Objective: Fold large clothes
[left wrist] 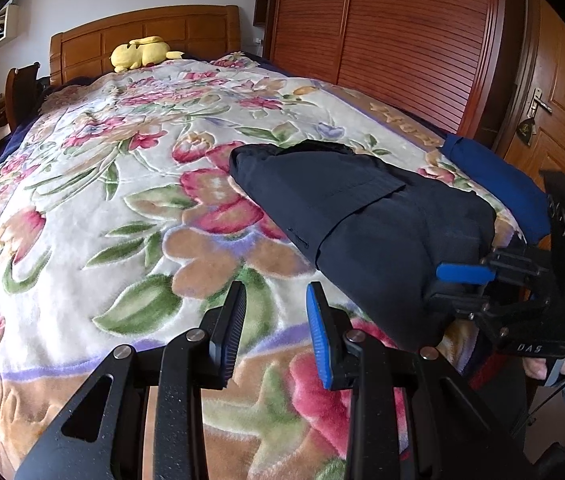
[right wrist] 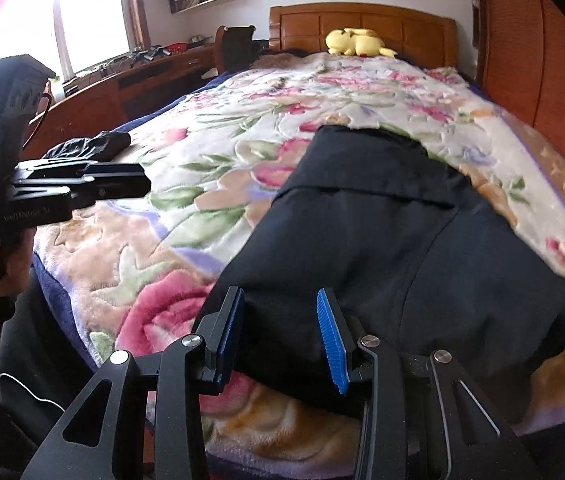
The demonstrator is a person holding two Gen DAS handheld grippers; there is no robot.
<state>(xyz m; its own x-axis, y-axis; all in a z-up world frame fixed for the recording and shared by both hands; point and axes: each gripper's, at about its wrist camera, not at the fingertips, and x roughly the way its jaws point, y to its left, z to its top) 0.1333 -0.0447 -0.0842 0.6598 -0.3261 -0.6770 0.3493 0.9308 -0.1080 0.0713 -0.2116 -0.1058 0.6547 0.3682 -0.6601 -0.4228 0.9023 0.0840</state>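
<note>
A dark navy garment [left wrist: 362, 216] lies folded on the floral blanket [left wrist: 122, 200] near the foot of the bed; it also shows in the right wrist view [right wrist: 422, 248]. My left gripper [left wrist: 276, 332] is open and empty, above the blanket just left of the garment. My right gripper [right wrist: 280, 336] is open, its jaws standing around the garment's near edge without closing on it. It shows from the side in the left wrist view [left wrist: 462, 274], and the left gripper appears at the left of the right wrist view [right wrist: 122, 182].
A blue folded cloth [left wrist: 494, 176] lies at the bed's right edge by the wooden wardrobe [left wrist: 382, 40]. A black crumpled garment [right wrist: 86, 146] lies at the left edge. A yellow plush toy [left wrist: 142, 54] sits by the headboard. A desk [right wrist: 130, 76] stands under the window.
</note>
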